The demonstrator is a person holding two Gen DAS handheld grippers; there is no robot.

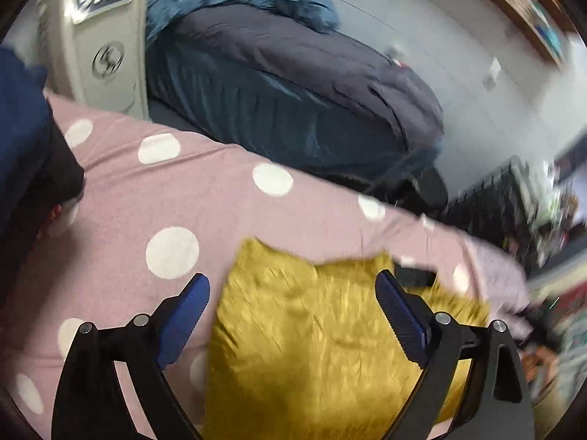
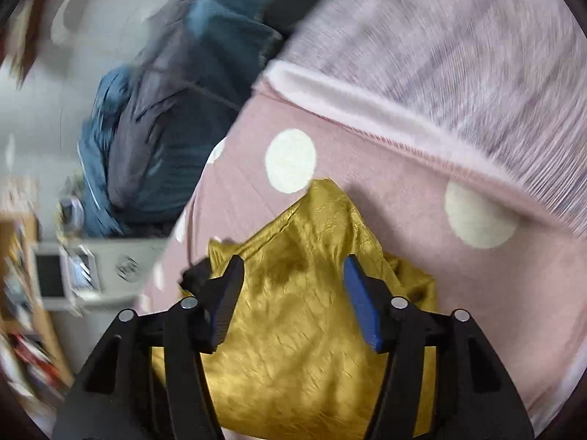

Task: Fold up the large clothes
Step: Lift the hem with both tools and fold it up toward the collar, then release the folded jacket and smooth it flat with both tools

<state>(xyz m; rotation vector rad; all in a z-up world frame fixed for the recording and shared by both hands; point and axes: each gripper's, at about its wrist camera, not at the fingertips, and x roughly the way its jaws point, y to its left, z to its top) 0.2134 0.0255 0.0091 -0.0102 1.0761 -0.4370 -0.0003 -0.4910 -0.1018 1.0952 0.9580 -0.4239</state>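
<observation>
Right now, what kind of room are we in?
Most likely a bedroom at home: a pink polka-dot blanket spread as the work surface, a second bed with dark bedding beside it, and cluttered wooden shelves along the wall.

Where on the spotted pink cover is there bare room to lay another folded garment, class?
Free: the pink cover between the mustard garment and the dark clothes at its left edge; also, in the right wrist view, between the garment and the pale striped blanket. Crowded: around the garment, under both claws.
</observation>
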